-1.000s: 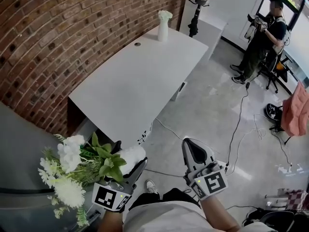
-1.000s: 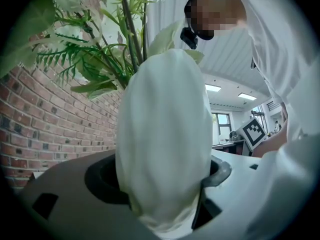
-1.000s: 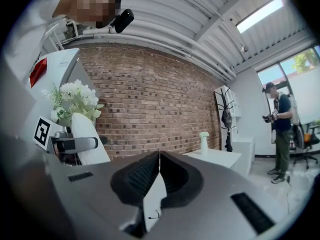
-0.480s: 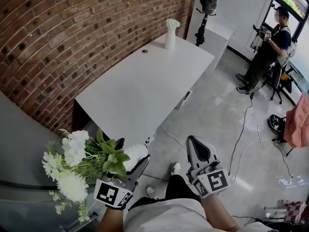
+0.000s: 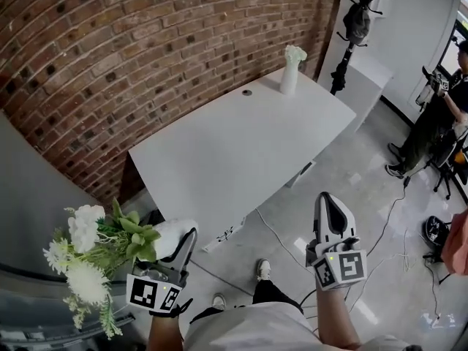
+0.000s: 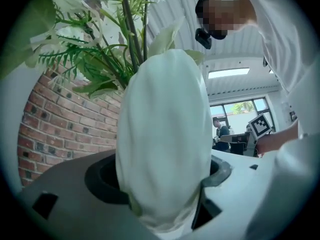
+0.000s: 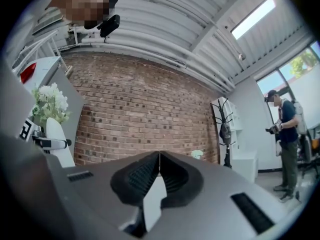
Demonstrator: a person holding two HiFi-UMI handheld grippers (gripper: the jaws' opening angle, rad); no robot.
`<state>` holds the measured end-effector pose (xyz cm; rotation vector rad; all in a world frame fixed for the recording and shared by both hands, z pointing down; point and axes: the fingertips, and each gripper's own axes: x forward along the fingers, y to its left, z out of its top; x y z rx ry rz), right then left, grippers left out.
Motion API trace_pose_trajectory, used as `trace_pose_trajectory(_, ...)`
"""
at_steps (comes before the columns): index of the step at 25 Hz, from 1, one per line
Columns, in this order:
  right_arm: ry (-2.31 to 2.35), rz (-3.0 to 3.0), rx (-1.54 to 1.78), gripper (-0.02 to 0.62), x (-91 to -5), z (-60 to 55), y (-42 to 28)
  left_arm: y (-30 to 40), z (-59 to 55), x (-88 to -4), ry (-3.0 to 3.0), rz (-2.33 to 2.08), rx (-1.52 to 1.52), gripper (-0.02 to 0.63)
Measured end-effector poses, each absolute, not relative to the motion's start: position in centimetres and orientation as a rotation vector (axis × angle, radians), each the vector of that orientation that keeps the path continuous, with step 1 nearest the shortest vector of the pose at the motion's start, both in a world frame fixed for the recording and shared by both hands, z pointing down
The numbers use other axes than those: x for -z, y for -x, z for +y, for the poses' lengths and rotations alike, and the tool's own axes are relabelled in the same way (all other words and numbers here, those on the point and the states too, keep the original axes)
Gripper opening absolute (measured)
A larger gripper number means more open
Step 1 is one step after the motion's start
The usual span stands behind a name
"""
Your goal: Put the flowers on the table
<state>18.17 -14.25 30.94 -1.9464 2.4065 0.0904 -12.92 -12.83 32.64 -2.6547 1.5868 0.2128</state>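
My left gripper [image 5: 183,241] was clamped on the white vase [image 5: 170,238] of the flowers [image 5: 91,243]. In the left gripper view the vase [image 6: 162,134] filled the whole gap between the two dark fingers [image 6: 100,180], pressed against both. Its body ran up past the tips, and the green stems and white blooms [image 6: 100,44] spread out above it. From the head view the vase lay tilted over. The bunch hung out to the left of the fingers and the vase's body sat right at the fingertips.

The flowers were off the table [image 5: 241,152], held in the air at the near left, just short of its near corner. The table top stretched away to the far right along the brick wall [image 5: 110,57]. A second small vase [image 5: 291,68] of pale flowers stood upright at its far end.

My right gripper [image 5: 330,205] hung over the floor at the near right, well apart from the flowers. Its fingers [image 7: 142,176] were pressed together with nothing between them.

A coat stand [image 5: 355,20] stood beyond the table's far end, and another person [image 5: 439,115] stood at the far right.
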Motion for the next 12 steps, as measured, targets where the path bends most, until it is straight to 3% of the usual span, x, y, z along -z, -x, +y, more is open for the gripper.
trace_pose_trajectory(6, 1.902, 2.453, -0.141, 0.015, -30.5, -20.0, -22.3, 11.8, -15.2, -33.0, 2.49, 1.835, -0.18, 0.37)
trace_pose_trajectory(12, 1.92, 2.451, -0.186, 0.015, -30.7, -22.1, -22.0, 12.7, -16.3, -34.3, 2.444, 1.901, -0.142, 0.37)
